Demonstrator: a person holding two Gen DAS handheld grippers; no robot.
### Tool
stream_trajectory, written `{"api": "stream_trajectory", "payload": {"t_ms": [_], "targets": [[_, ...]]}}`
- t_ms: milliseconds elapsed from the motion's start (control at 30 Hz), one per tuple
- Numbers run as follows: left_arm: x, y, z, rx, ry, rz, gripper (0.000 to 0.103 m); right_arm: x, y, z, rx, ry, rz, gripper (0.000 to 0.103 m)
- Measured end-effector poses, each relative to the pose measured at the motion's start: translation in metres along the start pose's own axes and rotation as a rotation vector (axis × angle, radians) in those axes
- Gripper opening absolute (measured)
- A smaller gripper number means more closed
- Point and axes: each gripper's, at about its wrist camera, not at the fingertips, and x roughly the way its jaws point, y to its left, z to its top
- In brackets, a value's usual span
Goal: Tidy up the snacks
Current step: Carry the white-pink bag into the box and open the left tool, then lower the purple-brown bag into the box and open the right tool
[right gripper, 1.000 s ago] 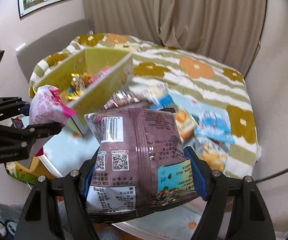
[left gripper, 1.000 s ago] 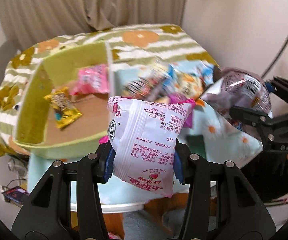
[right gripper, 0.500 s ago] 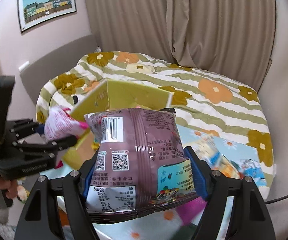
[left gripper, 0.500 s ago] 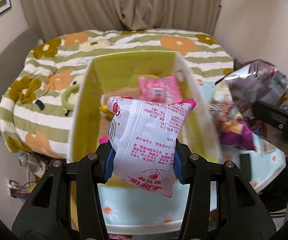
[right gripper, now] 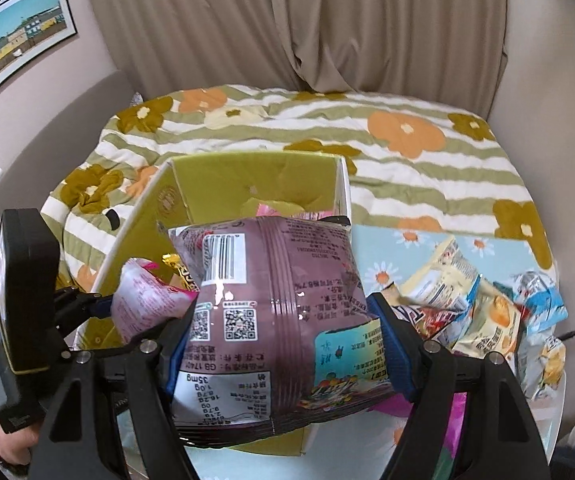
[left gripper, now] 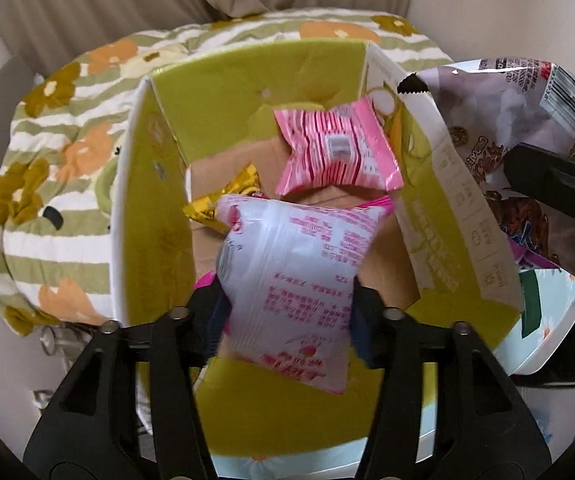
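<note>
Moved: both my hand-held grippers have swung from the snack pile to over the green box (left gripper: 155, 184); left jaws have just been opening.
Left hand-held gripper (left gripper: 287, 312): pads parted, white-pink packet (left gripper: 299, 264) blurred between them, slipping loose.
Drop line: box floor directly below, beside the pink packet (left gripper: 335, 152).
Right hand-held gripper (right gripper: 287, 344): clamped on the purple bag (right gripper: 271, 308), at the box's right wall, next in.

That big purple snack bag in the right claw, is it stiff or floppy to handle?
The purple snack bag probably feels puffy and light: it bulges between the right claw. Its glossy, glare-streaked film looks slippery. Likely crushable, so a gentle squeeze seems wise.
</note>
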Motion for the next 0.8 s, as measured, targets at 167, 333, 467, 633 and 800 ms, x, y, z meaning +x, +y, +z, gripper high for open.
{"api": "stream_trajectory", "payload": {"t_ms": [167, 333, 467, 633, 800], "targets": [[-0.002, 0.01, -0.004, -0.013, -0.031, 0.011, 0.097, 0.009, 0.001, 0.001, 0.0, 0.024, 0.001, 0.073], [-0.014, 0.018, -0.008, -0.047, -0.038, 0.023, 0.097, 0.008, 0.007, 0.006, -0.028, 0.021, 0.019, 0.073], [-0.028, 0.026, -0.012, -0.077, -0.047, 0.045, 0.097, 0.007, 0.009, 0.013, -0.057, 0.022, 0.057, 0.073], [-0.038, 0.032, -0.013, -0.123, -0.062, 0.063, 0.097, 0.016, 0.013, 0.023, -0.088, 0.026, 0.09, 0.073], [-0.043, 0.037, -0.013, -0.147, -0.071, 0.086, 0.097, 0.035, 0.026, 0.034, -0.132, 0.053, 0.119, 0.073]]}}
